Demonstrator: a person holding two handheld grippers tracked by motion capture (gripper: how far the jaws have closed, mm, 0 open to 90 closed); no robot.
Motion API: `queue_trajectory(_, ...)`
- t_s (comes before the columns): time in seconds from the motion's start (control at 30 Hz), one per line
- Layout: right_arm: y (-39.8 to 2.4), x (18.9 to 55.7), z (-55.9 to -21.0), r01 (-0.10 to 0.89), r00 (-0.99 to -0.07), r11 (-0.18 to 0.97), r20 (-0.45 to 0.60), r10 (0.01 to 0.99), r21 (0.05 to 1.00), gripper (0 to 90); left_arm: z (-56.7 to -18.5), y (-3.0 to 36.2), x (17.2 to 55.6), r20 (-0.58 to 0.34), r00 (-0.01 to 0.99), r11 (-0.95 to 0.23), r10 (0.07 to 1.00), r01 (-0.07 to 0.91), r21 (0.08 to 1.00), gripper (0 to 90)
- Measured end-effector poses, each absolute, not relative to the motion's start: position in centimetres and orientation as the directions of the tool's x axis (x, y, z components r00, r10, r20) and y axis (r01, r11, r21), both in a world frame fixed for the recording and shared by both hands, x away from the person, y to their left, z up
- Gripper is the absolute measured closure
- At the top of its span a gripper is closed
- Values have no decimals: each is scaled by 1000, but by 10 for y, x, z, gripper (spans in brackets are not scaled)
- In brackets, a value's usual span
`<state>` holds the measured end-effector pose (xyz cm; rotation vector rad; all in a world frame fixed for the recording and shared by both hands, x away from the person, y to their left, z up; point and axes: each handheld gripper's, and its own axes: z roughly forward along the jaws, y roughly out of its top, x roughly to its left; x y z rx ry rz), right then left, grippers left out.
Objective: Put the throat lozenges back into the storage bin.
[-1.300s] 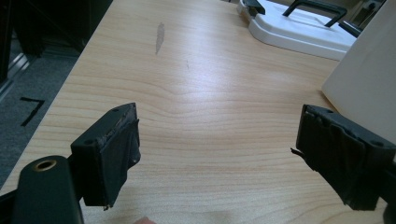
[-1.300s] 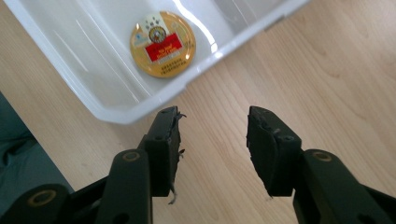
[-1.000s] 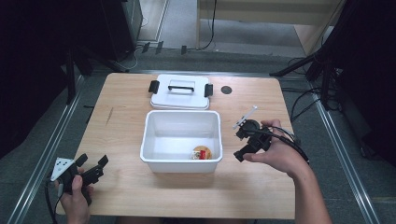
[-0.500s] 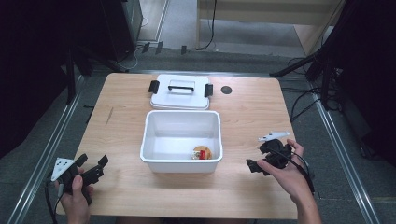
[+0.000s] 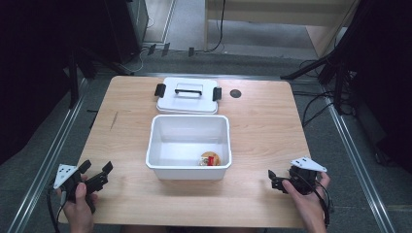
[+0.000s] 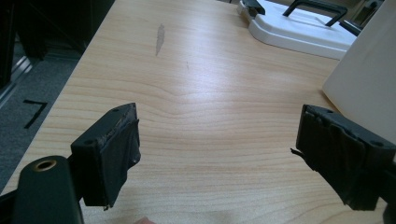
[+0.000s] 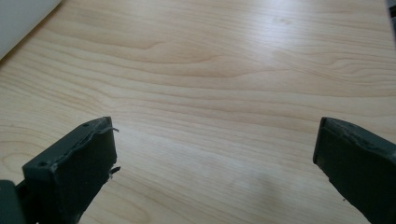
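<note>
High view first: you work on a pale wooden counter (image 5: 272, 131), and the biggest thing on it is the white bin (image 5: 189, 145) at the middle, open at the top. Behind it, touching or just shy of its far wall, lies the white lid (image 5: 187, 99) with its black handle (image 5: 188, 90) upward and a black latch at each end. By my reading, the step in hand is closing the bin, so that lid is your target.

Take the lid by its two short ends rather than the handle alone, so it rides level. Lift it clear of the far rim before you bring it toward you, then lower it square and let the latches meet the walls evenly.

Down in the near right corner of the bin sits a small red and orange thing (image 5: 210, 159); it lies low, so it should not foul the lid.

Your left tongs (image 5: 97, 174) sit near the front left corner, jaws spread wide with bare wood between them, and the bin wall shows off to one side in the left gripper view. Your right tongs (image 5: 274, 179) sit near the front right corner, equally wide and empty. Both are well apart from the lid, so you must reach past the bin.
</note>
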<state>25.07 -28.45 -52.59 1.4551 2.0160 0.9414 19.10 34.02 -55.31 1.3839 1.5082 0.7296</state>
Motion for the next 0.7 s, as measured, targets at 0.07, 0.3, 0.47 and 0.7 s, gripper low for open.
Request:
queue_trajectory(0.07,-292,247,-528,601,-306,170,28,951,781,0,-553,340,191,-236,68,188,969,415,890,142)
queue_trajectory(0.3,-315,235,-535,563,-264,116,45,963,818,0,-553,340,191,-235,68,187,970,413,891,141)
queue_trajectory(0.47,-332,227,-539,553,-241,93,51,969,828,0,-553,339,190,-225,70,177,972,418,891,141)
queue_trajectory(0.7,-357,214,-543,522,-193,8,110,975,853,0,-553,337,190,-209,73,161,975,415,895,141)
